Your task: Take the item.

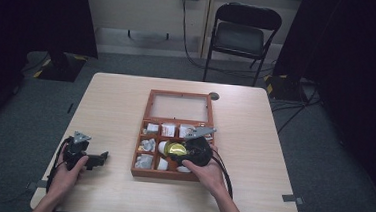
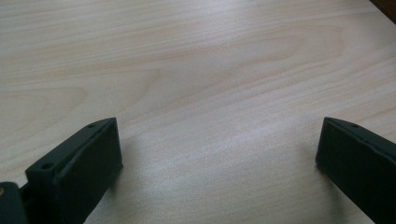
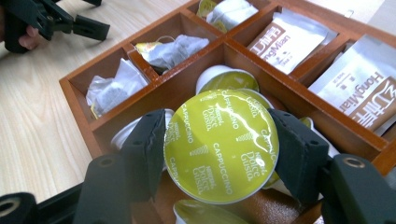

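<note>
Left hand (image 1: 66,170): resting on the pale wooden table (image 1: 116,106) near its front-left corner, gripping the black left gripper (image 1: 103,156).
Left gripper: lying low over bare wood, well apart from the box, pointing twd it. Jaws standing wide apart w/ nothing between them in the left gripper view (image 2: 219,154) — released.
Box: red-brown wooden compartment box (image 1: 140,153) sitting mid-table, its glass-panelled lid (image 1: 179,106) lying open flat behind it.
Left column: crumpled white tea bags (image 3: 170,50) filling those compartments.
Mid column: more capsules showing under the held one, e.g. a yellow-lidded one (image 3: 226,79) just behind.
Capsule: round white coffee capsule w/ yellow-green "Cappuccino" foil lid (image 3: 222,144) hanging over the box's middle column, lid facing the camera, tilted.
Right gripper: black right gripper (image 3: 219,149) clenching the capsule, one jaw on each side of its rim; over the box in the high view (image 1: 180,149).
Right hand (image 1: 206,172): holding that gripper at the box's front-right.
Right column: silver-and-brown "HongMian" sachets (image 3: 362,91) standing in the far compartments.
</note>
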The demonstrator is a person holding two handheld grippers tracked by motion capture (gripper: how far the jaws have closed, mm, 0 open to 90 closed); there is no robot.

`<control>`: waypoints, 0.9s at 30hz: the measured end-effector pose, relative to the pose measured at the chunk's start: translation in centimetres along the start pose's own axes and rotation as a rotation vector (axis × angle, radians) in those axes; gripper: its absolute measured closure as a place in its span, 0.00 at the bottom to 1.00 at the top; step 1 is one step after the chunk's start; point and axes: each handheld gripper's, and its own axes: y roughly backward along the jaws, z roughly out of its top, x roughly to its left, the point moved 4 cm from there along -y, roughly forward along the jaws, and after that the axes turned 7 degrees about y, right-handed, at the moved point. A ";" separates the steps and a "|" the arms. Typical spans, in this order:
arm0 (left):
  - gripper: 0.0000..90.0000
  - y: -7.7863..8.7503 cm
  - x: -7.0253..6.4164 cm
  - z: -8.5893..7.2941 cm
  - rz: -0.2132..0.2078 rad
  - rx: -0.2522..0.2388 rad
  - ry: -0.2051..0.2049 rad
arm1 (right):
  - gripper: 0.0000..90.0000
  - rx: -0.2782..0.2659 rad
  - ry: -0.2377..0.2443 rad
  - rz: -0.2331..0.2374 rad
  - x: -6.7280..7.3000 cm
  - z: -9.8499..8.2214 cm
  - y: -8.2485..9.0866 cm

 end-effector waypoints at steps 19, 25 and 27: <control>0.00 0.0 0.0 0.0 0.000 0.000 0.000 | 0.44 -0.045 -0.008 -0.012 -0.4 0.7 1.5; 0.00 0.0 0.0 0.0 0.000 0.000 0.000 | 0.44 -0.049 -0.010 -0.016 -0.5 0.8 1.7; 0.00 0.0 0.0 0.0 0.000 0.000 0.000 | 0.44 -0.052 -0.010 -0.017 -0.6 0.8 1.8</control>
